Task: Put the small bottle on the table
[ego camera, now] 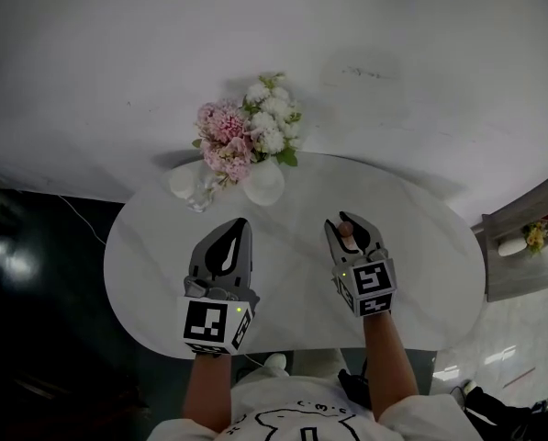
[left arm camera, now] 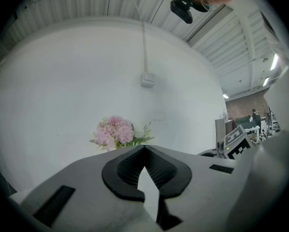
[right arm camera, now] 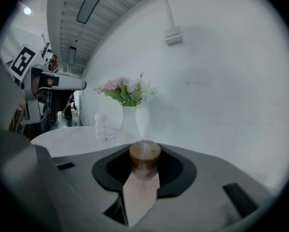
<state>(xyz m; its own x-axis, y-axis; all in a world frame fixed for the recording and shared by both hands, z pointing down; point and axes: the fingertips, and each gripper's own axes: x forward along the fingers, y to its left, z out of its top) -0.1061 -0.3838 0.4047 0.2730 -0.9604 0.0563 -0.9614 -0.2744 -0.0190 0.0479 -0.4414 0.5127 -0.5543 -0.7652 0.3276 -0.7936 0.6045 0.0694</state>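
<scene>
The small bottle (ego camera: pixel 346 231), clear with a brown cap, is upright between the jaws of my right gripper (ego camera: pixel 350 220), which is shut on it over the right middle of the white oval table (ego camera: pixel 420 246). In the right gripper view the bottle (right arm camera: pixel 144 159) fills the hollow of the black pads (right arm camera: pixel 175 170), cap on top. Whether its base touches the tabletop is hidden. My left gripper (ego camera: pixel 241 224) hovers over the table's left middle, its jaws together with nothing between them; in the left gripper view the left gripper (left arm camera: pixel 144 149) shows only its own black pads (left arm camera: pixel 122 173).
A white vase (ego camera: pixel 266 182) of pink and white flowers (ego camera: pixel 249 129) stands at the table's far edge against the wall, with a clear glass (ego camera: pixel 200 194) just left of it. A shelf with yellow flowers (ego camera: pixel 533 236) is off to the right.
</scene>
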